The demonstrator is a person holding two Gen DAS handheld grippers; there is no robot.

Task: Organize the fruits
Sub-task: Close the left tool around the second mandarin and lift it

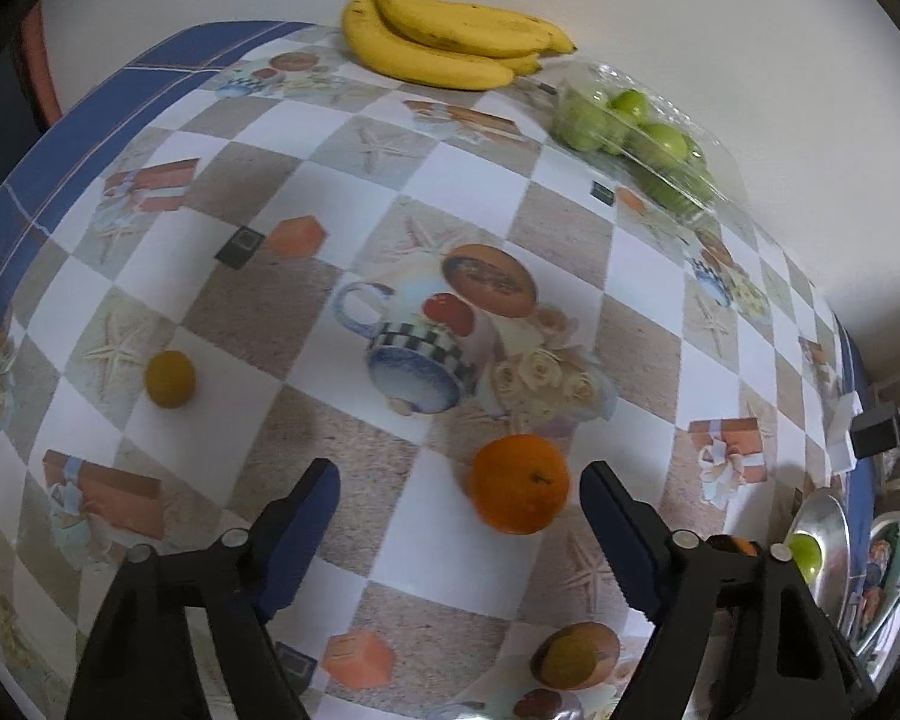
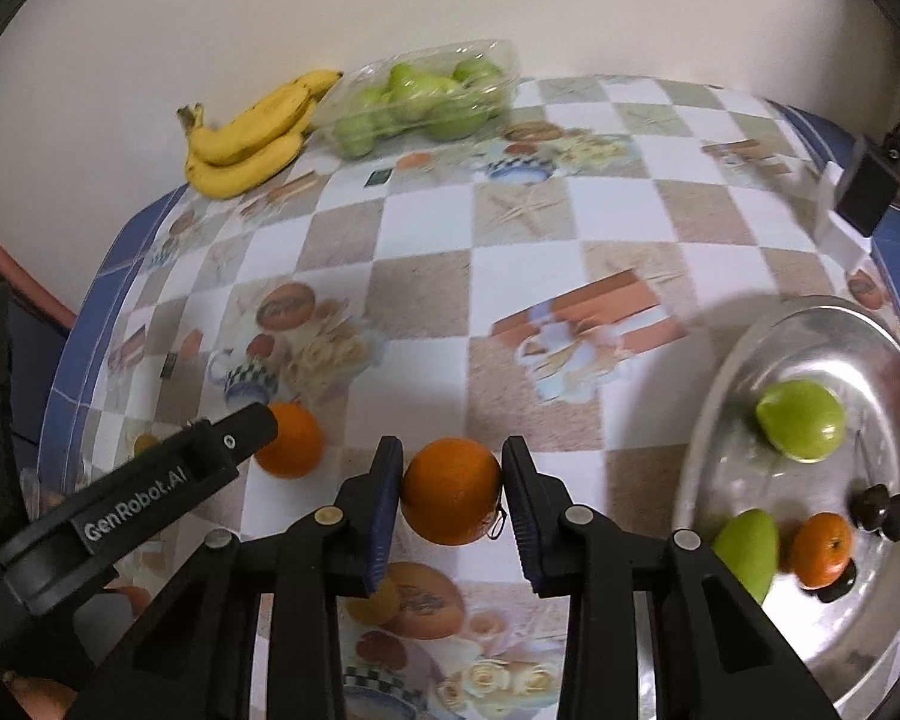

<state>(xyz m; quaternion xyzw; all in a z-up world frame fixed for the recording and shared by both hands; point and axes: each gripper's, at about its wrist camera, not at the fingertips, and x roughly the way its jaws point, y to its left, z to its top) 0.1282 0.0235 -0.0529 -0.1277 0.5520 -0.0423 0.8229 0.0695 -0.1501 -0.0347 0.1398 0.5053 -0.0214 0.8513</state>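
Observation:
My right gripper (image 2: pixel 453 451) is shut on an orange (image 2: pixel 452 491), its blue pads pressing both sides, over the checkered tablecloth (image 2: pixel 510 228). A second orange (image 1: pixel 519 483) lies on the cloth between the fingers of my left gripper (image 1: pixel 459 471). That gripper is open and neither pad touches the fruit. The right wrist view shows the same orange (image 2: pixel 291 438) beside a left gripper finger (image 2: pixel 228 444). A silver tray (image 2: pixel 720 372) at the right holds a green apple (image 2: pixel 801 420), a green mango (image 2: pixel 747 546), a tangerine (image 2: pixel 822 549) and dark cherries (image 2: pixel 879 510).
Bananas (image 1: pixel 450 42) and a clear box of green fruit (image 1: pixel 636 138) lie at the far edge by the wall. A small yellow fruit (image 1: pixel 170 378) sits on the left of the cloth. A black box (image 2: pixel 864 192) stands at the table's right edge.

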